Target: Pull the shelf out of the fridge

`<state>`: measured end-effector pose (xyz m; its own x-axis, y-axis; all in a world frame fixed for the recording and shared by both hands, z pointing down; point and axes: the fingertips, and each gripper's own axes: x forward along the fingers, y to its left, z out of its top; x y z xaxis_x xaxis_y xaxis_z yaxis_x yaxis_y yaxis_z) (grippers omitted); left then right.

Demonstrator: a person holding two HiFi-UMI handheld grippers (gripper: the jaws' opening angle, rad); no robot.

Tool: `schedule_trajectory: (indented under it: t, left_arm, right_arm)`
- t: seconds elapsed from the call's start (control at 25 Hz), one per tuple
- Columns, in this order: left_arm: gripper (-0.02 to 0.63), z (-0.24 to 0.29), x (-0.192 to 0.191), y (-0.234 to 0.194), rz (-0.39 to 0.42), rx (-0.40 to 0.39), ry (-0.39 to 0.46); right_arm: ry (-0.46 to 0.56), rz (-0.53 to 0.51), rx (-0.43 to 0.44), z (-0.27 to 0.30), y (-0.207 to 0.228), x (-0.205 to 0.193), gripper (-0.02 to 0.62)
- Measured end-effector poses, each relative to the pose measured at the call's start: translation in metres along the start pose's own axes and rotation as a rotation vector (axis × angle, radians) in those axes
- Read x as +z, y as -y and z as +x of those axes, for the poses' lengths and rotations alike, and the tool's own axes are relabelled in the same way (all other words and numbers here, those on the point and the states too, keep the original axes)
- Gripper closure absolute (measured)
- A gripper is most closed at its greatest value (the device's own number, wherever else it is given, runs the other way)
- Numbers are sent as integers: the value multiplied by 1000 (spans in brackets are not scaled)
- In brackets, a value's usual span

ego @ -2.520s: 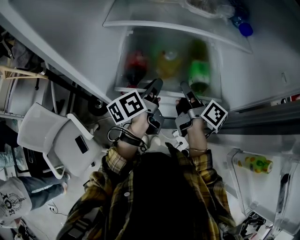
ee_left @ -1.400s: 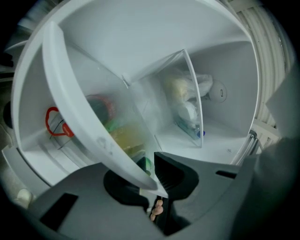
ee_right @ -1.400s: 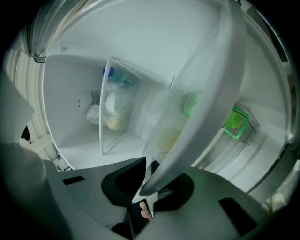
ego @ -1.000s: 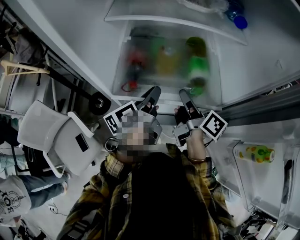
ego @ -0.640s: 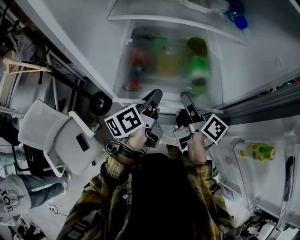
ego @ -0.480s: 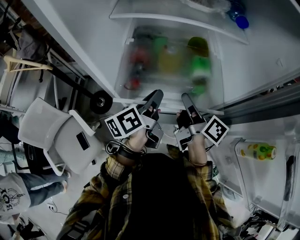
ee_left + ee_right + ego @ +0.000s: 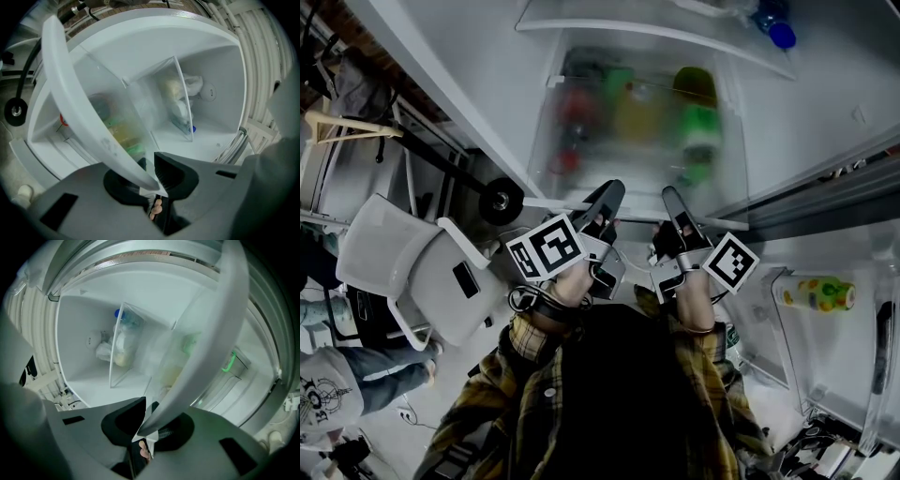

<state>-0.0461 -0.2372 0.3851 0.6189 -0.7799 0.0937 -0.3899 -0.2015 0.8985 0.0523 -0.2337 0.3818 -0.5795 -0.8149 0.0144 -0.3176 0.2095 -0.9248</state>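
1. The task's thing is the clear shelf with a white front strip. It sits in the lower part of the open white fridge, lying level, with its front strip towards the person.
2. The left gripper is closed narrowly on the front strip, left of the middle. In the left gripper view the strip runs slantwise into the black jaws, and the pads press it from both sides.
3. The right gripper holds the same strip just beside it, right of the middle. In the right gripper view the strip ends between the jaws, which are clamped on it.
4. Two holds near the middle probably serve to draw the shelf straight, so that it does not turn and jam in its side rails.
5. Both grippers point level into the fridge, in line with the shelf; a level pull seems right for a panel that slides.
6. Through the cloudy panel a red shape, a yellow shape and a green shape show. They are probably bottles standing under the shelf, so nothing seems to load it.
7. An upper clear shelf with a blue-capped bottle is well apart and not touched.
8. By judgement the shelf is not yet free, because most of it lies inside the fridge.
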Motion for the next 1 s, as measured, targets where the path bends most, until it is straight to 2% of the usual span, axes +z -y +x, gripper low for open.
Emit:
schedule_trajectory:
  t: [1.0]
  left_arm:
    - [540, -15, -9, 2, -7, -8, -6]
  right_arm:
    - [-1, -8, -4, -15, -3, -13, 538]
